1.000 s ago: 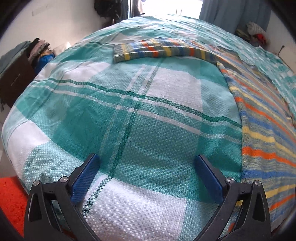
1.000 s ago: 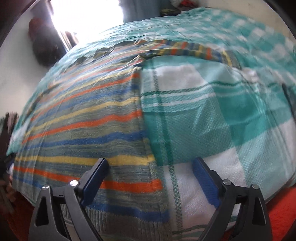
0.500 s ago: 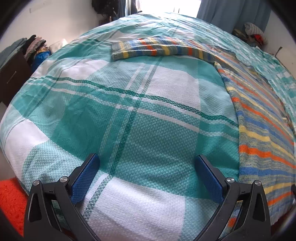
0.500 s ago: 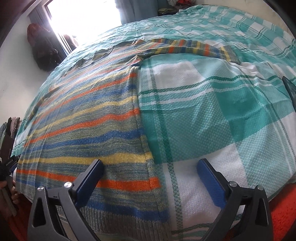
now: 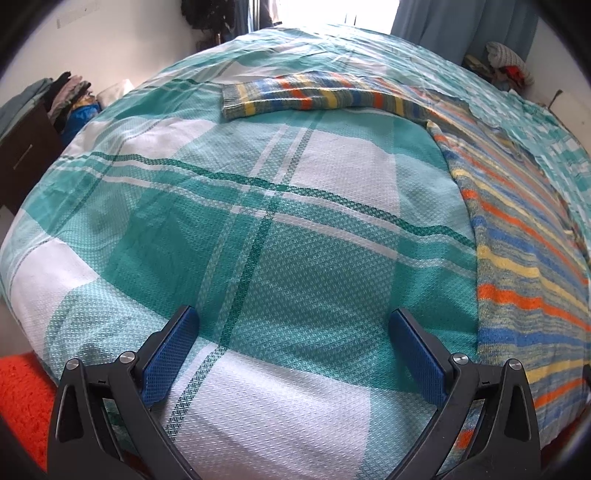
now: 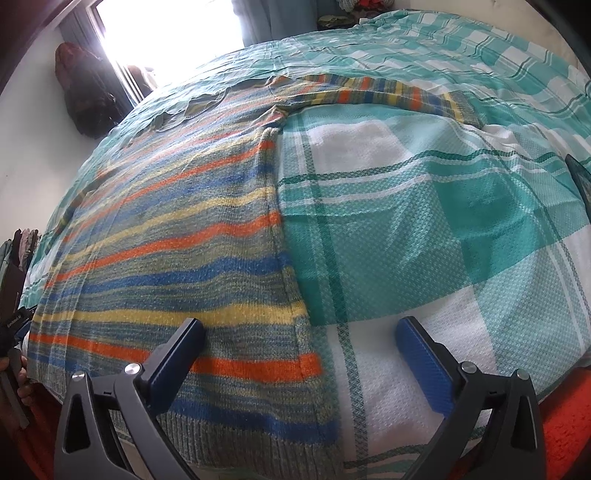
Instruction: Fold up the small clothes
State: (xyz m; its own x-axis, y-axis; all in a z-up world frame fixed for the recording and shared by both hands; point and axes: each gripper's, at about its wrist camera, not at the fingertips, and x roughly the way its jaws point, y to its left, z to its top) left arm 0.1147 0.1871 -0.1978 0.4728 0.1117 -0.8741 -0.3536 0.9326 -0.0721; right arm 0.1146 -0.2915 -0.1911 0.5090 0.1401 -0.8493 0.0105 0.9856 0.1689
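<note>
The striped sweater (image 6: 177, 236) lies spread flat on the bed (image 5: 258, 229), one sleeve (image 5: 310, 94) stretched sideways; no fold shows yet. The left tongs (image 5: 295, 347) and right tongs (image 6: 299, 354) both gape, holding nothing.

A teal-and-white plaid bedspread (image 5: 280, 229) is covering the bed and filling most of both views, lying fairly smooth with light creases toward the far edge. Bright daylight is pouring through a window (image 6: 166, 33) beyond the bed, with blue curtains (image 5: 465, 29) hanging beside it and a dark bag (image 6: 86, 92) hanging against the white wall. A pile of clothes (image 5: 68, 96) is sitting on dark furniture at the left, and an orange rug (image 5: 22, 398) is showing on the floor.
</note>
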